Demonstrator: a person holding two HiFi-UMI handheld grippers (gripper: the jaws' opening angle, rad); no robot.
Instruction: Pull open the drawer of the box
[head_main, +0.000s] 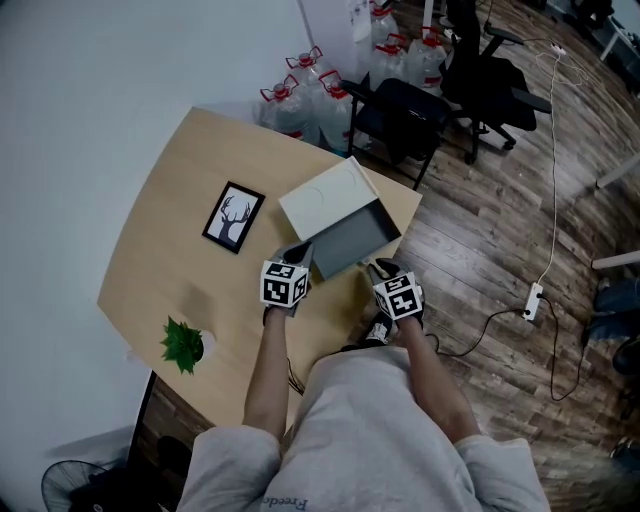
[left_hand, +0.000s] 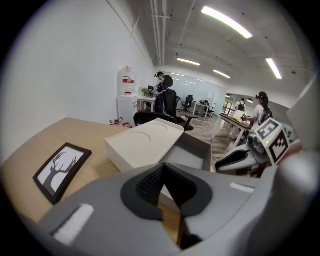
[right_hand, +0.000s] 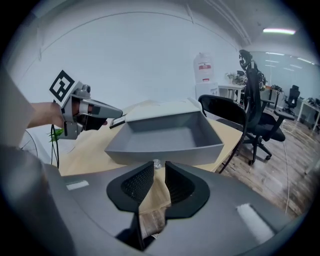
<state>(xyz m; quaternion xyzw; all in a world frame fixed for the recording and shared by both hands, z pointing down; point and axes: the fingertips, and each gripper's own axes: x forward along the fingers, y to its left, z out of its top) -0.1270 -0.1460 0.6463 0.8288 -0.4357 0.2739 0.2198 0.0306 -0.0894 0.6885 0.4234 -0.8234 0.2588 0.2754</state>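
Note:
A white box (head_main: 325, 196) lies on the wooden table (head_main: 170, 200), and its grey drawer (head_main: 357, 238) stands pulled far out towards me, empty inside. In the right gripper view the drawer front (right_hand: 165, 153) fills the middle and a small knob (right_hand: 157, 163) shows just past my right gripper (right_hand: 159, 167). Its jaws are open by a narrow gap and hold nothing. My left gripper (head_main: 300, 251) sits by the drawer's left front corner. In its own view the left gripper (left_hand: 163, 166) is shut on nothing, with the box (left_hand: 142, 142) ahead of it.
A framed deer picture (head_main: 234, 216) lies left of the box and a small green plant (head_main: 182, 343) sits near the table's front left. Water jugs (head_main: 310, 95) and black office chairs (head_main: 400, 115) stand beyond the far edge. A power strip (head_main: 533, 298) lies on the wood floor at right.

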